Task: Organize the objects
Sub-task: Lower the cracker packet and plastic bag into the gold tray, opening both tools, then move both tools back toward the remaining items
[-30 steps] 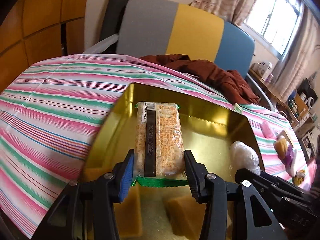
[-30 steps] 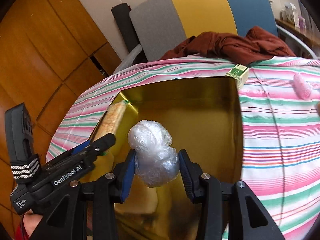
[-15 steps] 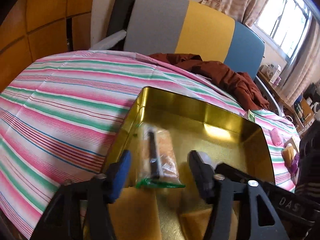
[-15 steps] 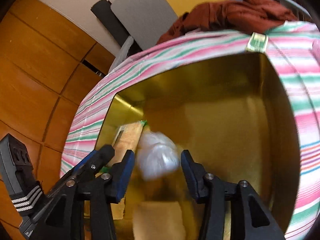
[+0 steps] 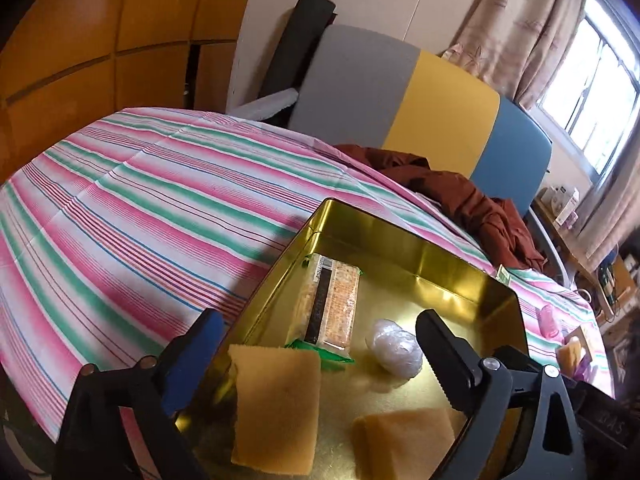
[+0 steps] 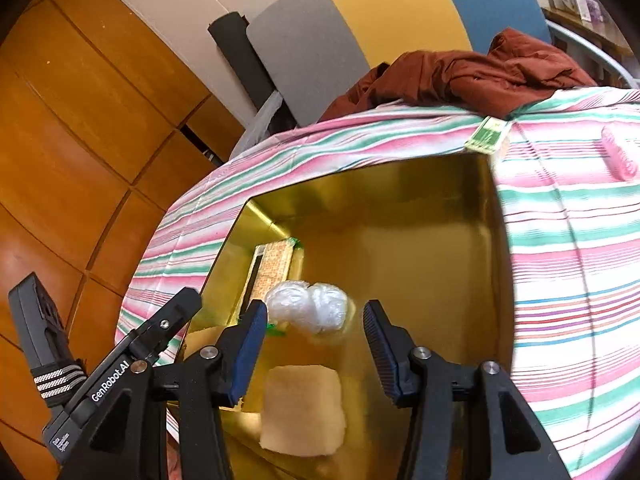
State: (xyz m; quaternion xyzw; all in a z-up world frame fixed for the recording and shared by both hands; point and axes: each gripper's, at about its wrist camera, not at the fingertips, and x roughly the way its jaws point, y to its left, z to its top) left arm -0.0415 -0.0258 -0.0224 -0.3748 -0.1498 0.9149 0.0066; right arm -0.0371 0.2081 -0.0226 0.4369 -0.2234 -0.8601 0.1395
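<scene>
Both claws hang apart over the gold tin [image 5: 400, 240], the left claw [image 5: 316, 344] having just spread wide: cracker pack [image 5: 328, 304] and plastic ball [image 6: 308, 306] lie released inside, stowed tidily.

Cracker packet [image 5: 328, 304] and plastic-wrapped ball [image 5: 394, 346] lie inside gold tin [image 5: 460, 276].

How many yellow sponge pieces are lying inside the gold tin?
2. One sponge lies at the near left of the gold tin, below the cracker packet; the other sponge at the near right. Tool bodies may hide more.
</scene>
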